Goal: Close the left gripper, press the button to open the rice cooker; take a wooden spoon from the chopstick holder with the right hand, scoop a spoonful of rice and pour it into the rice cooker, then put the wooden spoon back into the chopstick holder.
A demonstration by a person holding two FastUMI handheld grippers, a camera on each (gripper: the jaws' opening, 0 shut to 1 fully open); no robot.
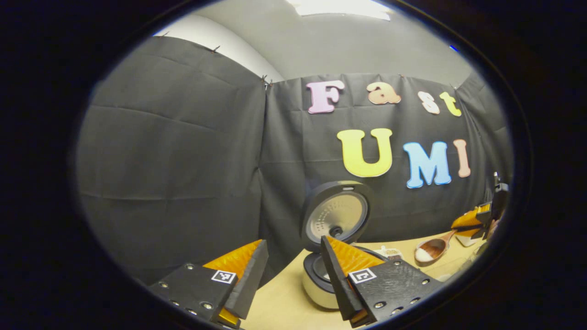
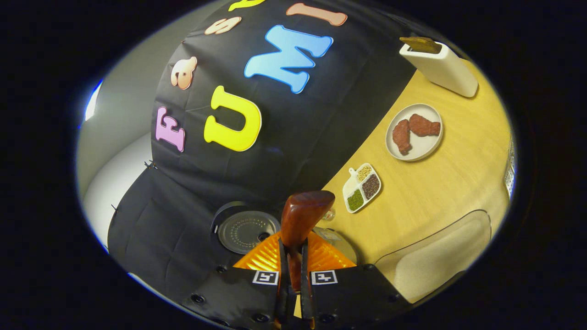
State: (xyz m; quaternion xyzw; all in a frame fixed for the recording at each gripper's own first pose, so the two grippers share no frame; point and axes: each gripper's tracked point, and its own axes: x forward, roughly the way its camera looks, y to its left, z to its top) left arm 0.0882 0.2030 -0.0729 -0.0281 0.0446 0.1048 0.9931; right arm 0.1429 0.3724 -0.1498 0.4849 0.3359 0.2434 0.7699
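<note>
The rice cooker (image 1: 321, 284) stands on the table with its lid (image 1: 337, 217) up. My left gripper (image 1: 293, 243) hangs open and empty just in front of it, one finger overlapping the pot. To the right, the wooden spoon (image 1: 433, 250) carries white rice in its bowl, held level over the table beside the cooker by my right gripper (image 1: 474, 220). In the right gripper view, my right gripper (image 2: 293, 250) is shut on the spoon's handle, and the back of the spoon's bowl (image 2: 305, 215) rises ahead. The cooker's lid (image 2: 247, 231) lies beyond it.
A divided dish of grains (image 2: 362, 187) and a white plate with brown pieces of meat (image 2: 415, 132) lie on the wooden table (image 2: 449, 183). The white chopstick holder (image 2: 440, 68) stands at the far end. A clear container of rice (image 2: 435, 261) sits close by.
</note>
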